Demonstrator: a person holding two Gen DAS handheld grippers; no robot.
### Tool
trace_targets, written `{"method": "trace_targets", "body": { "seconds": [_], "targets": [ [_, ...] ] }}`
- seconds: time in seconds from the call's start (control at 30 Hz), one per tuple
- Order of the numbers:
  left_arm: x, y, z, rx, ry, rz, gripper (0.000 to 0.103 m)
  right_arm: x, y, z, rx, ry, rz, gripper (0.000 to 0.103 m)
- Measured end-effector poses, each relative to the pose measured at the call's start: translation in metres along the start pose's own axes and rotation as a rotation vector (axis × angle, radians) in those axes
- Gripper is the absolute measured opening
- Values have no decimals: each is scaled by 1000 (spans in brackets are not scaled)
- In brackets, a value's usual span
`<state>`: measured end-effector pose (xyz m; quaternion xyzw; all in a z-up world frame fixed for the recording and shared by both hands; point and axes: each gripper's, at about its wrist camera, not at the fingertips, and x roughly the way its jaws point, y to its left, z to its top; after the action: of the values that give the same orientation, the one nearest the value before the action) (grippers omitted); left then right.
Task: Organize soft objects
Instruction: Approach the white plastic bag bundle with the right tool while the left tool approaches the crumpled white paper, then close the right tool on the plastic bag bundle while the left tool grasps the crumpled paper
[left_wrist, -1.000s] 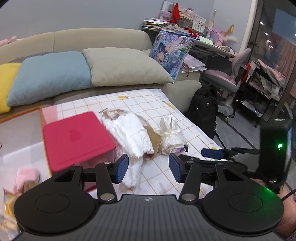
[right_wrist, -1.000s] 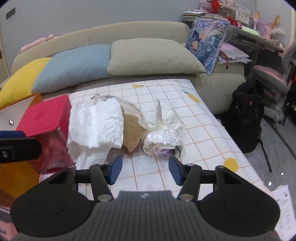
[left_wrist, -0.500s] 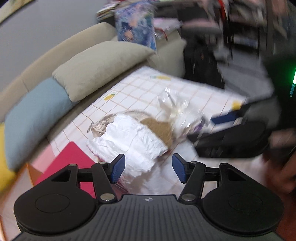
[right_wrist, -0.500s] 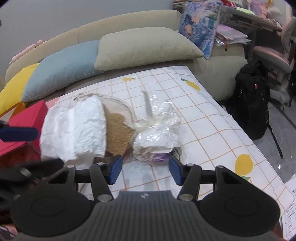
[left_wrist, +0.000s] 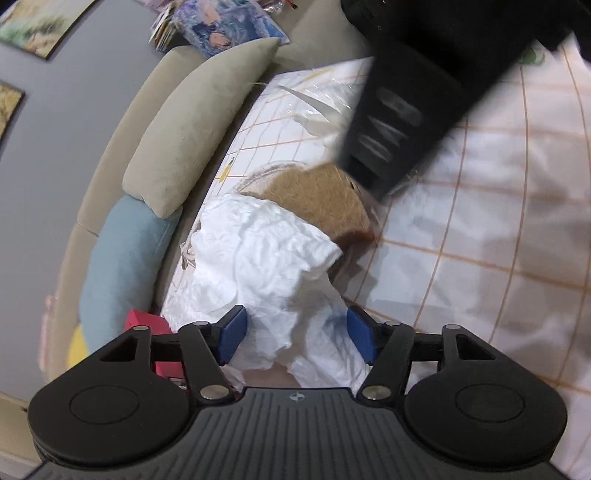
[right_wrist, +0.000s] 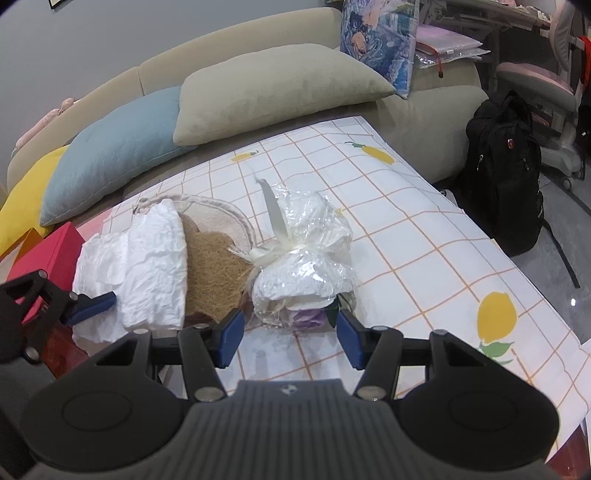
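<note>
On the checked tablecloth (right_wrist: 406, 236), soft objects lie grouped ahead of both grippers.

I see crumpled white paper (left_wrist: 266, 251) lying partly over a coarse brown fibre mat (right_wrist: 210, 266), with the paper's near edge between the spreading blue pads (left_wrist: 231, 334) of my left gripper (left_wrist: 295, 336); the jaws are opening and not pressing it. My right gripper (right_wrist: 288, 332) holds its fingers apart, empty, just before a crinkled cellophane bundle (right_wrist: 306, 266) tied with cream ribbon. A red box (right_wrist: 40, 254) sits beside the paper; smooth cushions (right_wrist: 273, 88) line the sofa beyond.
</note>
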<state>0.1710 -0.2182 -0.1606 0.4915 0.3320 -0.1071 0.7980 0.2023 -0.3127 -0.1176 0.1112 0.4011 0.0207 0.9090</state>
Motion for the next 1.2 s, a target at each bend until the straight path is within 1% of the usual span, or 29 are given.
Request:
{"method": "trace_targets", "body": {
  "seconds": [0.03,0.07,0.1,0.17,0.2,0.23,0.27,0.3,0.37,0.4,0.47,0.53,0.6,0.63,0.7,0.77,0.8,0.9,1.0,1.1,1.2],
  "targets": [
    [1,-3,-1,14,3,12,74,0,1,1,-6,-7,-2,57],
    [2,-4,0,22,6,22,74,1,2,1,-18,-17,-8,60],
    [3,-5,-1,25,8,29,71,1,4,2,-37,-29,-19,64],
    [4,-3,0,15,12,38,50,3,8,3,-79,-51,-35,68],
    [4,-2,-1,10,11,50,46,3,11,4,-98,-61,-37,72],
    [5,-1,0,8,9,56,40,4,12,4,-114,-68,-41,73],
    [5,0,0,5,9,54,37,6,14,5,-128,-72,-49,75],
    [4,2,0,-8,4,50,34,8,14,5,-143,-73,-60,75],
    [0,6,0,-37,-8,55,23,15,14,6,-163,-65,-77,75],
    [-3,9,-1,-59,-16,53,19,20,13,7,-169,-55,-86,76],
    [-10,20,-2,-125,-39,34,15,29,10,9,-170,-29,-86,76],
    [-20,31,-3,-198,-64,14,14,36,8,8,-163,3,-76,76],
    [-31,43,-6,-270,-93,-18,13,40,6,8,-165,12,-79,72],
    [-37,49,-8,-307,-105,-40,12,40,6,8,-163,15,-77,69],
    [-44,60,-10,-371,-120,-68,12,40,3,8,-143,21,-65,54],
    [-54,70,-12,-429,-135,-87,12,39,2,7,-132,24,-60,44],
    [-57,74,-14,-456,-143,-102,12,39,1,8,-126,27,-58,37],
    [-72,85,-17,-531,-182,-159,12,36,0,8,-123,21,-51,29],
    [-83,95,-18,-585,-213,-205,12,27,2,8,-138,1,-51,24],
    [-94,106,-24,-650,-232,-249,12,14,3,7,-148,-26,-59,22],
    [-106,115,-33,-704,-272,-302,12,0,1,5,-128,-34,-74,21]
  ]
}}
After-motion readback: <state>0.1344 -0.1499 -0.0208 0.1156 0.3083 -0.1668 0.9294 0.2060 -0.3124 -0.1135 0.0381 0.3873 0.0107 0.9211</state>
